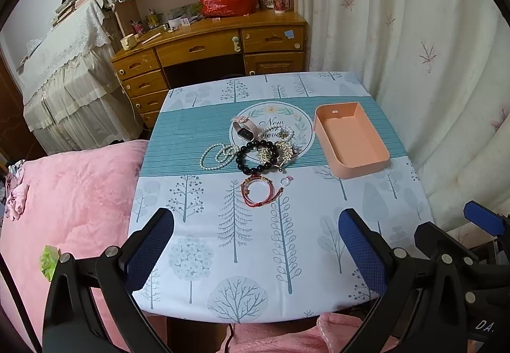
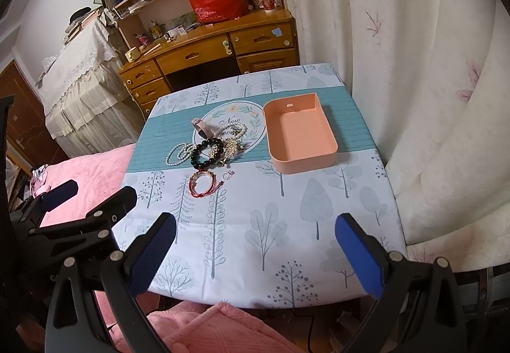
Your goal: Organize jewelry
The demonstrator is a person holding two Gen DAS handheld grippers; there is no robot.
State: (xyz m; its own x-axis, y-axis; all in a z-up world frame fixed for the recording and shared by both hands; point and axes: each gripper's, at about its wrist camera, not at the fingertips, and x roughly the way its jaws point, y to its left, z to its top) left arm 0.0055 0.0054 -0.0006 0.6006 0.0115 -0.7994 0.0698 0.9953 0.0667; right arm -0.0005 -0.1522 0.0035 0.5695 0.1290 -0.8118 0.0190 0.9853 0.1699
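Counter [image 1: 178, 193]: square, draped in tree-print cloth.
Tray [image 1: 379, 161]: peach plastic, rectangular, rounded corners, bare inside; landmark.
Left gripper [image 1: 255, 244], right gripper [image 2: 255, 244]: jaws spread wide, nothing between, nearer than the tray.
Left of the tray, tangled: black bead bracelet [image 1: 247, 166], pearl strands [image 1: 212, 157], pink-strapped watch [image 1: 244, 129].
Nearer: red cord bangle [image 1: 256, 192], small ring [image 1: 286, 181].

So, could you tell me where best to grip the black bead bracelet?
Probably its near arc, from above. The black bead bracelet lies flat as an open ring; that near side sits clear on the cloth, while the far right side is tangled with the gold chains. One finger goes inside the ring, one outside.
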